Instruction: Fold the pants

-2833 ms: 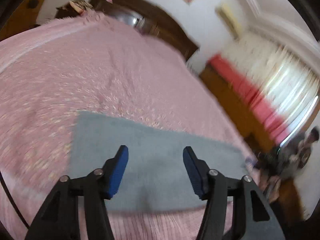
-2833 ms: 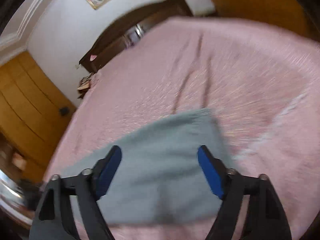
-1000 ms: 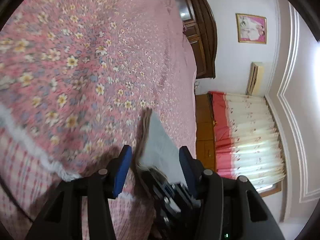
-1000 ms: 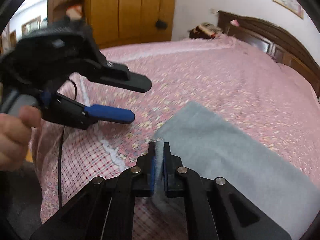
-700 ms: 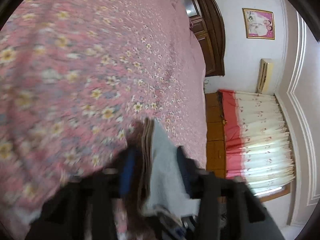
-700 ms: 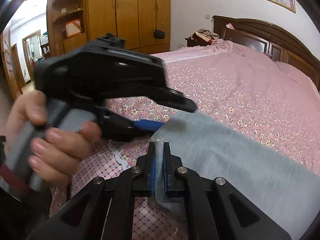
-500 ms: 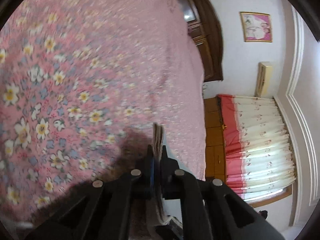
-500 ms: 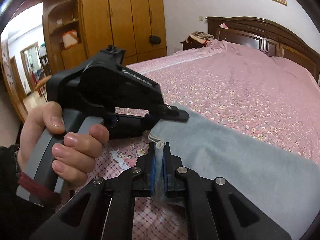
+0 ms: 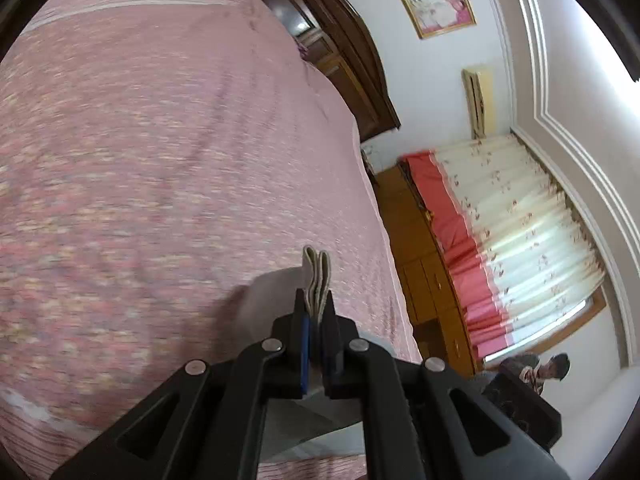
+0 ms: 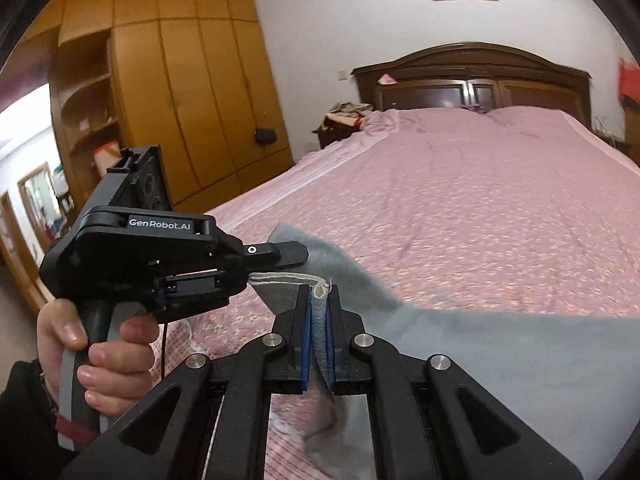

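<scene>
The grey pants (image 10: 500, 352) lie on the pink bed (image 10: 480, 208), their near edge lifted off the cover. My right gripper (image 10: 318, 312) is shut on that edge, and grey cloth hangs down between its blue pads. A hand holds my left gripper (image 10: 276, 268) just to the left, clamped on the pants' hemmed corner. In the left wrist view the left gripper (image 9: 316, 312) is shut on the layered hem of the pants (image 9: 317, 276), which sticks up past the fingertips. Grey cloth trails below and behind the jaws.
A dark wooden headboard (image 10: 480, 76) closes the far end of the bed. A tall wooden wardrobe (image 10: 180, 100) stands to the left, with clothes piled on a nightstand (image 10: 344, 116). A red and white curtain (image 9: 520, 240) and a seated person (image 9: 536, 368) are to the right.
The left gripper's jaws closed on the pants' hem beside the right gripper. Both grippers then rose with the edge and rolled, and the bed now looks farther below.
</scene>
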Action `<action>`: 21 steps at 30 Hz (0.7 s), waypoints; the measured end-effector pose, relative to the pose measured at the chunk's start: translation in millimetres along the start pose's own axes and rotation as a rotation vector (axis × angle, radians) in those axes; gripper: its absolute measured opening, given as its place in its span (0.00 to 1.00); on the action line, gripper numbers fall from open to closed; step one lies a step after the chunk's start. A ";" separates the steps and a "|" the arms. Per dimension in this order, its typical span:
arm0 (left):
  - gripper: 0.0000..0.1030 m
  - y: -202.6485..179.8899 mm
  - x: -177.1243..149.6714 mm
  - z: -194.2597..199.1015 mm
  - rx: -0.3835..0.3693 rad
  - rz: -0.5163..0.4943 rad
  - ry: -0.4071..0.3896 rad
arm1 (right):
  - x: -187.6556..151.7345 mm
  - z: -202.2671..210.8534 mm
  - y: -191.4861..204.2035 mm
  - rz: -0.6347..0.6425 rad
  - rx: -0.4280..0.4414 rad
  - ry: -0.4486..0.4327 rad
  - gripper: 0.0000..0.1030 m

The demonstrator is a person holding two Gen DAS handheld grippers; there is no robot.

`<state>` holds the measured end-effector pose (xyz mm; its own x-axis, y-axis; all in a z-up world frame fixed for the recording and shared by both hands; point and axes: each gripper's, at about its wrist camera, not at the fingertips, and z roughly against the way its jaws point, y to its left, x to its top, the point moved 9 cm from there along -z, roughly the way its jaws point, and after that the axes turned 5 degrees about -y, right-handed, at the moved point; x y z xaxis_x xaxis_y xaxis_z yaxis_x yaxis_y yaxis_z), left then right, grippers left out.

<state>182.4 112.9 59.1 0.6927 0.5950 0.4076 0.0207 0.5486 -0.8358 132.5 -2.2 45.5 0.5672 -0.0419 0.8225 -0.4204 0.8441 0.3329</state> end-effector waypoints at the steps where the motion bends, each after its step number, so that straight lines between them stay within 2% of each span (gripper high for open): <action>1: 0.04 -10.6 -1.5 -6.3 0.010 -0.016 0.005 | 4.1 5.3 -7.7 -0.020 0.001 -0.010 0.06; 7: 0.04 -63.1 -15.8 -32.9 0.068 -0.156 0.044 | 16.7 40.3 -46.8 -0.125 0.000 -0.061 0.06; 11: 0.04 -96.3 -25.3 -51.1 0.054 -0.186 0.077 | 22.4 67.6 -69.9 -0.170 -0.002 -0.093 0.06; 18: 0.04 -153.6 -67.0 -103.4 0.124 -0.305 0.176 | 28.3 119.3 -120.4 -0.252 -0.036 -0.172 0.06; 21: 0.04 -174.8 -86.3 -123.4 0.129 -0.347 0.204 | 26.4 138.7 -150.3 -0.309 -0.057 -0.191 0.06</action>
<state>207.9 -106.9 124.6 0.7893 0.2402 0.5650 0.1965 0.7730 -0.6032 112.4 -204.3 81.2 0.5165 -0.3941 0.7602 -0.2070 0.8040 0.5575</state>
